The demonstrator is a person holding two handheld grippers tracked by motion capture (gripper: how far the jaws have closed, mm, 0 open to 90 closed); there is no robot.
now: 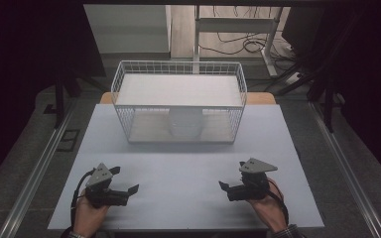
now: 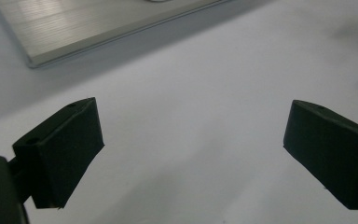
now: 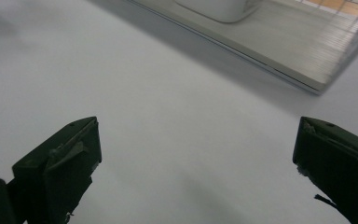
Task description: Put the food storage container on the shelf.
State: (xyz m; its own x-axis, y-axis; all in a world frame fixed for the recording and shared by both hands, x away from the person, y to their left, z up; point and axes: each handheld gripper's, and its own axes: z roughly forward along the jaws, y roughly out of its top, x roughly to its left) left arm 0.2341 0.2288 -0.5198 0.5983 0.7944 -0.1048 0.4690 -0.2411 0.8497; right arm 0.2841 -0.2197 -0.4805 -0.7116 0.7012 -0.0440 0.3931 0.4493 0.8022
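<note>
Your left claw [image 1: 129, 190] and right claw [image 1: 224, 185] both gape wide and empty, low over the table [image 1: 178, 168], well short of the wire basket [image 1: 179, 101]. A white pot [image 1: 185, 122] stands inside that basket, on its lower shelf.

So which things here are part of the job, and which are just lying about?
Job:
- left gripper, open, empty
- right gripper, open, empty
- white pot on the rack's lower shelf
- wire rack

Lying about:
- table
- cables on the floor beyond
- desk frame
</note>
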